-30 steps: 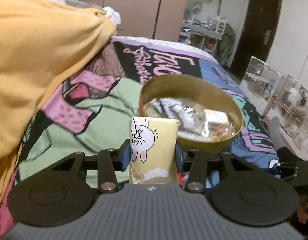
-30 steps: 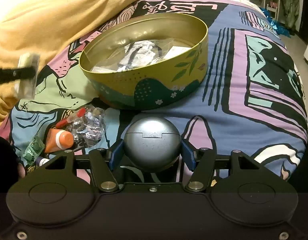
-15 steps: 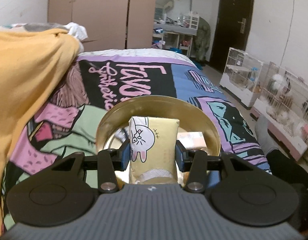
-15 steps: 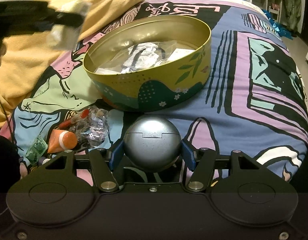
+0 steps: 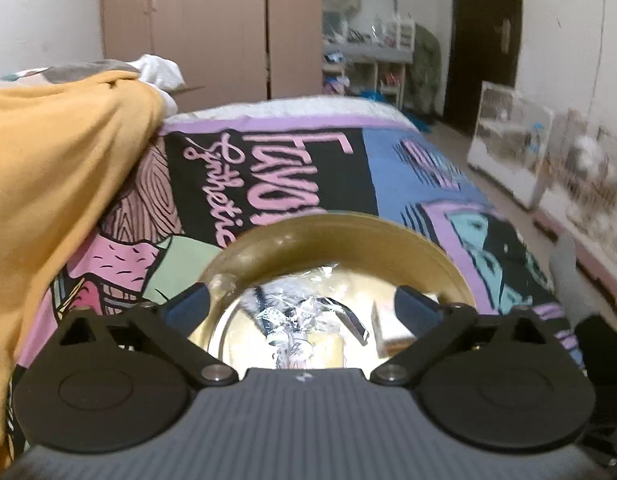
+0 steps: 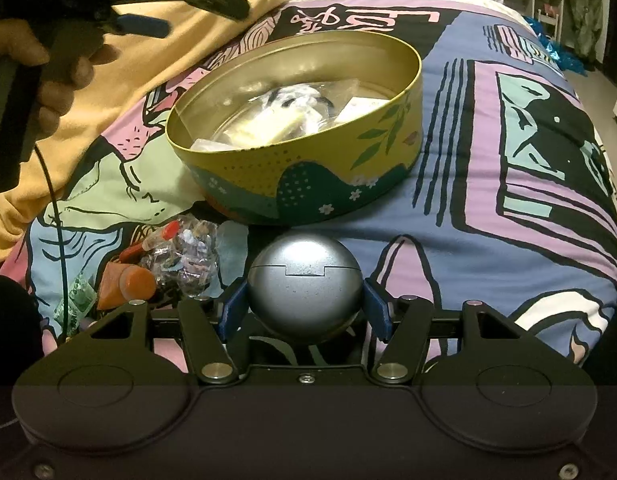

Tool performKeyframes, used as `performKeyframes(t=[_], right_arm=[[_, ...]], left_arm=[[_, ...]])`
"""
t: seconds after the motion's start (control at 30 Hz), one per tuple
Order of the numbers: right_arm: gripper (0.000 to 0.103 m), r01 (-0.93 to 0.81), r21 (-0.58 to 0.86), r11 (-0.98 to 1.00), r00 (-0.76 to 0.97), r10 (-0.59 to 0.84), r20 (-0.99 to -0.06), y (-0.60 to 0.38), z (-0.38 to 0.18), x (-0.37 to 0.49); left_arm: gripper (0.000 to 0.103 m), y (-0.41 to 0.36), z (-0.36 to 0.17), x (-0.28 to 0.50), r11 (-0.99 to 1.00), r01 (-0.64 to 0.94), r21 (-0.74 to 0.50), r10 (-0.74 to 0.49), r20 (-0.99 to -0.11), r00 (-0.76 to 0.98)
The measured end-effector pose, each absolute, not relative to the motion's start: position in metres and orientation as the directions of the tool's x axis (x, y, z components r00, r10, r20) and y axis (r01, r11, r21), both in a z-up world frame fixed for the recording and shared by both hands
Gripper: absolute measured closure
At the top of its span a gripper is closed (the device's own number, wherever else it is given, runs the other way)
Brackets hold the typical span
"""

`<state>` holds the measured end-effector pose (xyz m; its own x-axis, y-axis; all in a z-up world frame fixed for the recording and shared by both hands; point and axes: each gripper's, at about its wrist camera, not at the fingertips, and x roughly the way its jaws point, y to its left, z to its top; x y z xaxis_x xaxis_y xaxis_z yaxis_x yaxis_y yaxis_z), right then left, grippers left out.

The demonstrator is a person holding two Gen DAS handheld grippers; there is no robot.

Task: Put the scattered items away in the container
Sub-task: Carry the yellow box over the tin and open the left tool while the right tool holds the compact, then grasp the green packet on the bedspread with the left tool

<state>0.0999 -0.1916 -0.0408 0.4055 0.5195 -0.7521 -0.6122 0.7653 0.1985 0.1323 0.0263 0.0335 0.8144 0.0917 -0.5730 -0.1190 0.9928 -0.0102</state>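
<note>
A round gold tin (image 6: 308, 152) with green and teal sides stands on the patterned bedspread. It holds clear plastic wrappers and a yellow packet (image 5: 328, 350). My left gripper (image 5: 304, 304) is open and empty right above the tin (image 5: 348, 236); it also shows in the right wrist view (image 6: 144, 26), at the upper left. My right gripper (image 6: 304, 304) is shut on a silver ball-shaped case (image 6: 305, 284), low over the bed just in front of the tin.
Loose items lie left of the right gripper: an orange cap (image 6: 128, 284), a clear crinkled bag (image 6: 188, 252), a green packet (image 6: 76, 304). A yellow blanket (image 5: 56, 184) is heaped on the left. Cages (image 5: 548, 160) stand on the floor to the right.
My left gripper moved over the tin and opened; the yellow rabbit packet dropped into the tin. The right gripper kept its hold on the silver case and barely moved.
</note>
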Motion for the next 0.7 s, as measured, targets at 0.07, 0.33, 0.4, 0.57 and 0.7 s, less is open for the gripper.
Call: performKeyframes(t=[0.07, 0.33, 0.4, 0.57, 0.7], right_arm=[[0.044, -0.611, 0.203, 0.765, 0.404, 0.522, -0.751, -0.192, -0.041, 0.101], [0.044, -0.592, 0.215, 0.777, 0.413, 0.522, -0.746, -0.195, -0.040, 0.103], [0.044, -0.587, 0.222, 0.779, 0.414, 0.524, -0.744, -0.196, -0.039, 0.104], [0.044, -0.582, 0.226, 0.781, 0.412, 0.523, -0.746, -0.197, -0.040, 0.106], [0.044, -0.582, 0.226, 0.781, 0.412, 0.523, -0.746, -0.197, -0.040, 0.106]], left_arm=[[0.000, 0.036, 0.036, 0.127, 0.992, -0.124, -0.038, 0.078, -0.590, 0.804], [0.000, 0.059, 0.017, 0.076, 0.998, -0.031, -0.055, -0.016, -0.695, 0.719], [0.000, 0.060, 0.009, 0.059, 0.999, -0.019, -0.046, -0.021, -0.730, 0.683], [0.000, 0.061, -0.015, 0.024, 0.998, -0.033, -0.057, -0.027, -0.807, 0.591], [0.001, 0.071, -0.027, 0.004, 0.980, -0.113, -0.161, -0.078, -0.845, 0.530]])
